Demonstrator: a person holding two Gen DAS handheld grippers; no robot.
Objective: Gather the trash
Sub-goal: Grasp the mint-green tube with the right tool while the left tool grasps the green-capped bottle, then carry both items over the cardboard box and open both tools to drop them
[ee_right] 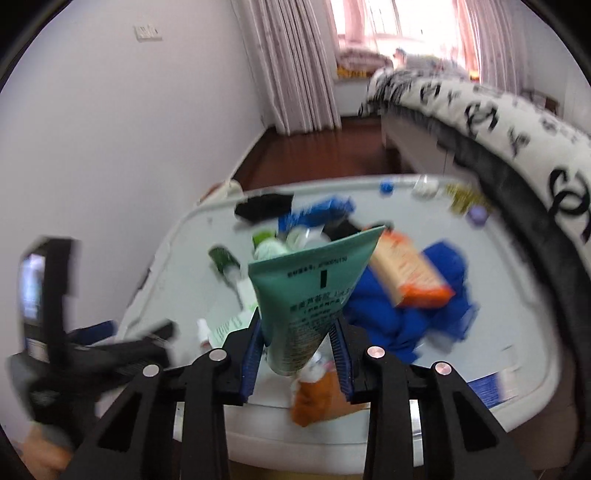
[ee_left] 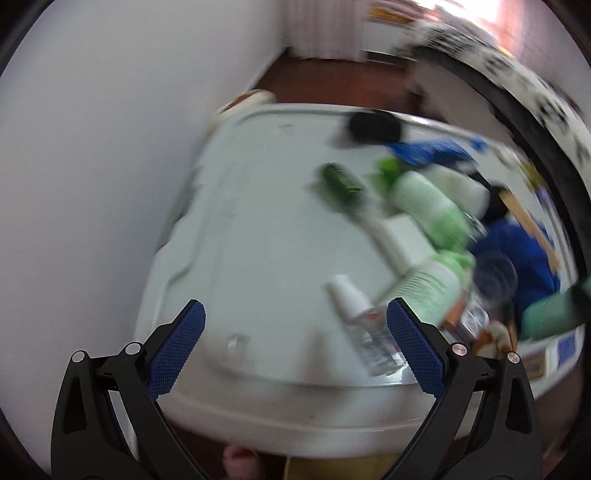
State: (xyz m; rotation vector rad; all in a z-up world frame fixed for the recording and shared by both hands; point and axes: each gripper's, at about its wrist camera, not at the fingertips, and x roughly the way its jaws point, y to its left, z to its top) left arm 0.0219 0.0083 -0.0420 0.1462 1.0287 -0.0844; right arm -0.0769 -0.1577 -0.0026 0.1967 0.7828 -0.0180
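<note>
Two grippers work over a white bench (ee_left: 258, 258): the right gripper (ee_right: 299, 350) has its jaws clamped on a teal tube (ee_right: 314, 288) lifted above the clutter, and the left gripper (ee_left: 295, 332) hangs with jaws spread wide and empty beside a small clear bottle (ee_left: 360, 325); farther back lie a blue cloth (ee_right: 417, 310) and an orange box (ee_right: 410, 269)

White walls (ee_right: 110, 129), curtained bright window (ee_right: 399, 22), brown floor (ee_right: 314, 155).

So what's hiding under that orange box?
The orange box lies on a crumpled blue cloth, which spreads over the white table. Whatever is beneath the cloth is covered, so I cannot tell.
</note>
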